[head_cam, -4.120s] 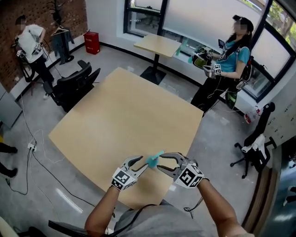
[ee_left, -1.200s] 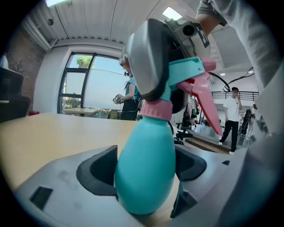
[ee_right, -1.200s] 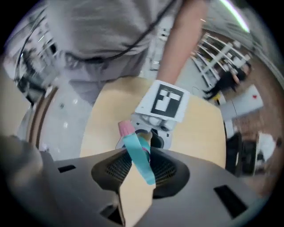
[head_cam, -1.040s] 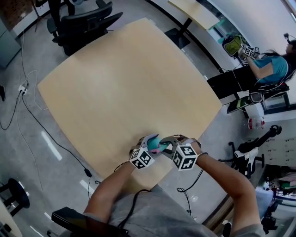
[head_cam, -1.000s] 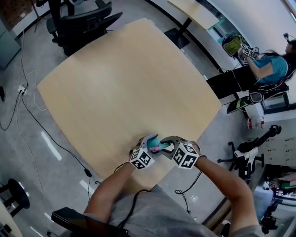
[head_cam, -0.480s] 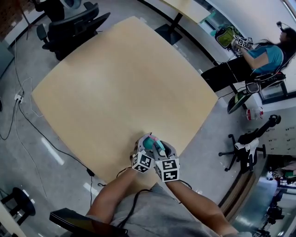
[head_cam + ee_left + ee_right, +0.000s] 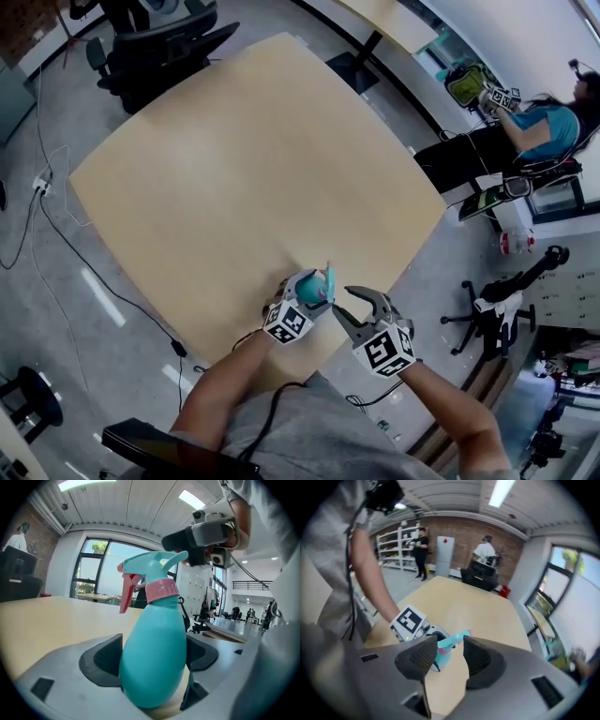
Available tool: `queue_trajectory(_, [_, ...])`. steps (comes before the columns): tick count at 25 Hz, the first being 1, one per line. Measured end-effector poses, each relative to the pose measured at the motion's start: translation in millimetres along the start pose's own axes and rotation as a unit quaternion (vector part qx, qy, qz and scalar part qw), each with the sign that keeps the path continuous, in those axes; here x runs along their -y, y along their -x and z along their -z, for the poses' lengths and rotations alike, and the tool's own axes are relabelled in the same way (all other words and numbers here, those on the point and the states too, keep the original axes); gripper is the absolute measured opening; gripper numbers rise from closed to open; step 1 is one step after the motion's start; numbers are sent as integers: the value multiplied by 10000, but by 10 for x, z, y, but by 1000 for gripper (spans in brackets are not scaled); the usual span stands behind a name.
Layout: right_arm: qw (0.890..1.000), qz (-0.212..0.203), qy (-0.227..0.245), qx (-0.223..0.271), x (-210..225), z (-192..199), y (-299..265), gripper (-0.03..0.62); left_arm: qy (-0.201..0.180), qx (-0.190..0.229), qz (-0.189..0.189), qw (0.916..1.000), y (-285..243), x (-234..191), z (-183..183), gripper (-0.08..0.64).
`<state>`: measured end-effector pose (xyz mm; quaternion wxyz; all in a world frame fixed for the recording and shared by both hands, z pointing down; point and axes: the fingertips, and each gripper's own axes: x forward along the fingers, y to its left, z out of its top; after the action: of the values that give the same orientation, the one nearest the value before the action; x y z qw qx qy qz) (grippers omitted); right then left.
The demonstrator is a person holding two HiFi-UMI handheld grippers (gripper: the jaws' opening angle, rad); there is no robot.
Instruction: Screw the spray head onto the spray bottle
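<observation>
We find the left gripper (image 7: 312,289) clamped on the belly of the spray bottle (image 7: 152,663), held upright over the near edge of the table (image 7: 234,169). The spray head (image 7: 150,569) sits on the neck, with a pink collar (image 7: 161,590) at the joint. The right gripper (image 7: 356,307) stands just beside it; its jaws have just been opening and nothing is between them. The bottle lies straight ahead, beyond the tips. We judge the collar reachable by a short advance; we cannot confirm its tightness.
</observation>
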<state>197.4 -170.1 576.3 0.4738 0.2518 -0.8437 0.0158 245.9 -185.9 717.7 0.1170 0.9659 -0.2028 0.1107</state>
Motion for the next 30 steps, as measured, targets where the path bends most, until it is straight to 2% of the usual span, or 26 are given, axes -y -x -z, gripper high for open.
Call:
queue_trajectory(1, [9968,-289,742,-55,-46,-52,47,156,-30,-12,86,10000,3,3,7,356])
queue_trajectory(2, [9854,-564,1598,-152,-92,-69,83,155,-56,-23,156,9999,5,9,15,356])
queue_trajectory(3, [9633,-752,2559,-291,-113,-50,106,155,-76,-32,212,9997,6,18,20,356])
queue_trajectory(4, [9295,-833,3565,-448,-100,-6,114,155,-97,-40,258,9996,6,28,22,356])
queue_trajectory(5, [8873,-846,4496,-583,-64,46,101,156,-122,-49,299,9995,5,37,21,356])
queue_trajectory(6, [8459,-864,5221,-665,-25,90,65,156,-152,-60,337,9993,6,44,21,356])
queue_trajectory(7, [8152,-975,5665,-701,-11,123,13,156,-182,-72,370,9991,7,51,21,356])
queue_trajectory(8, [7978,-1204,5863,-724,-28,147,-46,156,-208,-80,396,9990,8,56,22,356])
queue_trajectory(11, [7720,-1987,5976,-861,-126,198,-240,156,-253,-97,464,9986,-4,70,11,356])
queue_trajectory(13, [7501,-2326,6099,-1060,-126,290,-364,156,-276,-112,521,9982,-17,87,3,356])
queue_trajectory(14, [7440,-2473,6101,-1145,-118,337,-410,156,-283,-116,547,9980,-24,96,-1,356])
queue_trajectory(15, [7444,-2627,6021,-1198,-116,371,-438,156,-283,-120,566,9979,-30,100,-3,356])
queue_trajectory(16, [7516,-2778,5855,-1228,-122,393,-446,127,-273,-120,578,9979,-34,101,-4,356])
queue_trajectory(17, [7651,-2891,5618,-1243,-132,402,-439,97,-261,-115,587,9979,-38,101,-5,357])
queue_trajectory(19, [8005,-2902,5097,-1235,-152,395,-415,94,-258,-101,601,9978,-36,101,-3,357])
queue_trajectory(20, [8149,-2824,4915,-1211,-160,387,-412,94,-262,-92,607,9978,-29,99,2,357])
queue_trajectory(21, [8242,-2722,4823,-1182,-166,378,-421,94,-261,-81,612,9978,-20,92,9,357])
queue_trajectory(22, [8286,-2619,4810,-1160,-171,371,-438,94,-254,-70,615,9978,-13,82,17,357])
queue_trajectory(26, [8297,-2415,4883,-1216,-199,356,-484,94,-228,-50,621,9978,-9,53,37,357])
queue_trajectory(30, [8486,-2613,4409,-1312,-197,368,-485,94,-220,-37,628,9978,-35,57,32,357])
